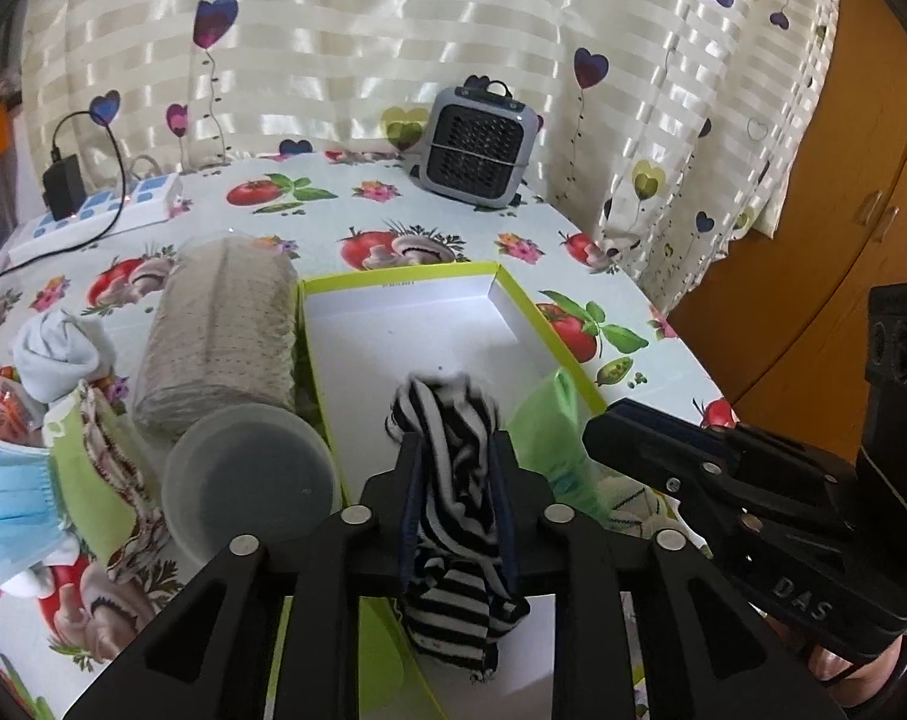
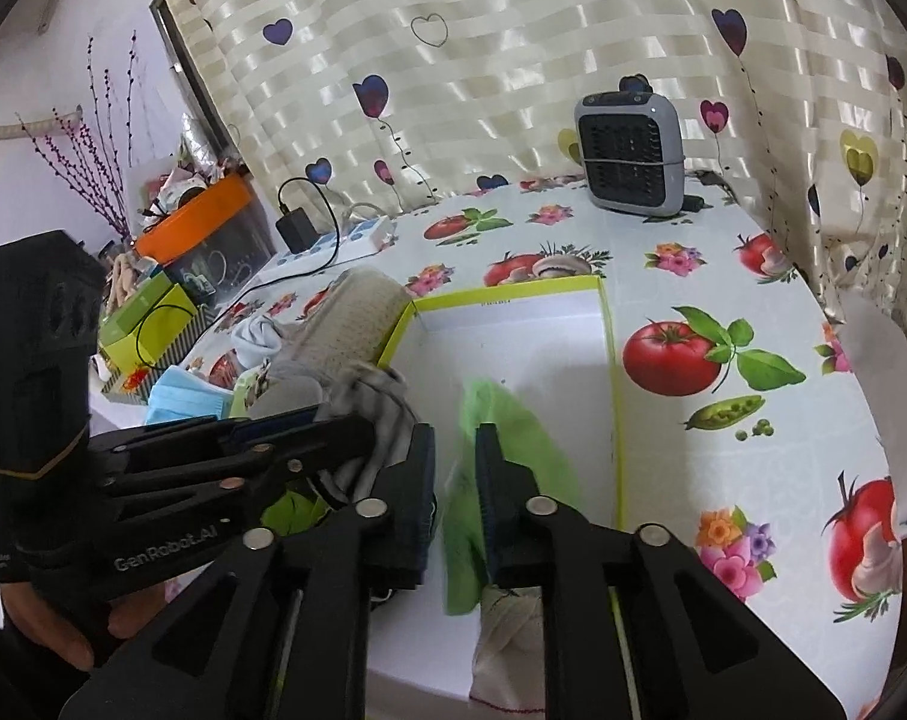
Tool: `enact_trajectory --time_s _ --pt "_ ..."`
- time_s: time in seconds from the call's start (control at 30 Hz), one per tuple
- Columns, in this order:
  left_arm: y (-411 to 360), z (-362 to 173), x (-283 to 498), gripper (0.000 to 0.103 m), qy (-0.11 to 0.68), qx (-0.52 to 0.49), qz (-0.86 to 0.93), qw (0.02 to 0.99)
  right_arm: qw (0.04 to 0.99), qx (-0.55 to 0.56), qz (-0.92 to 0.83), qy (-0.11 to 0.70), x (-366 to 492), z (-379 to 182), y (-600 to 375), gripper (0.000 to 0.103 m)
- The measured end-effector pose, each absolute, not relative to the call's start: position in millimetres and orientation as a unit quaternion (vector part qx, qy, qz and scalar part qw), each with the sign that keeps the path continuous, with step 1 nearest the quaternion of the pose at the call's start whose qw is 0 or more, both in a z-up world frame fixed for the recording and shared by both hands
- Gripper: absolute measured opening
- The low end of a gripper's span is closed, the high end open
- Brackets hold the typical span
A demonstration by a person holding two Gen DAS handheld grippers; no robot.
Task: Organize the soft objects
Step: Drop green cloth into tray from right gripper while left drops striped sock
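Note:
A white box with a lime rim [image 1: 393, 282] lies open on the tablecloth under both grippers. My left gripper [image 1: 456, 441] hangs over the box with its jaws parted, and a black-and-white striped sock [image 1: 453, 510] sits loosely between the fingers, its top blurred. My right gripper [image 2: 456, 432] is open over the same box [image 2: 612, 360]; bare box floor shows in its gap. A light green cloth [image 2: 513, 438] drapes blurred over its right finger, above a white stitched cloth [image 2: 507, 630]. The right gripper [image 1: 693, 468] reaches in beside the green cloth [image 1: 549, 420].
Left of the box stand a beige perforated roll [image 1: 219, 330] and a translucent tub [image 1: 249, 480]. Blue face masks [image 1: 9, 510], a white sock [image 1: 63, 354] and patterned cloths lie further left. A grey heater [image 1: 480, 144] and a power strip [image 1: 105, 210] sit at the back.

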State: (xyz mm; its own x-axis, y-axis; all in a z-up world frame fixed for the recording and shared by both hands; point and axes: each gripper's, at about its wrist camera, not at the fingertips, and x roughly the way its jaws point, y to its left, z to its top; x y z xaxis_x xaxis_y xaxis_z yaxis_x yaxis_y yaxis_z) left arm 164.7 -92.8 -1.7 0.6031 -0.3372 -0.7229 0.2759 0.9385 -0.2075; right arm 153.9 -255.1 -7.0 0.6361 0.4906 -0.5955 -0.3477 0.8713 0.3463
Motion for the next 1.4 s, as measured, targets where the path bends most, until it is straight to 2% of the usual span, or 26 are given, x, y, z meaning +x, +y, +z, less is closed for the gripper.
enact_trajectory --time_s 0.07,0.13,1.4 --pt "-92.6 -2.5 166.7 0.025 0.41 -0.039 -0.172 0.895 0.902 0.097 0.231 0.352 153.4 -5.2 -255.4 0.033" --pt "-92.0 -2.3 167.2 0.025 0.41 -0.042 -0.173 0.895 0.903 0.097 0.23 0.349 153.4 -3.8 -256.2 0.037" --pt "-56.8 28.6 65.2 0.025 0.365 -0.027 -0.128 0.922 0.914 0.032 0.228 0.333 75.2 29.0 -222.6 0.037"
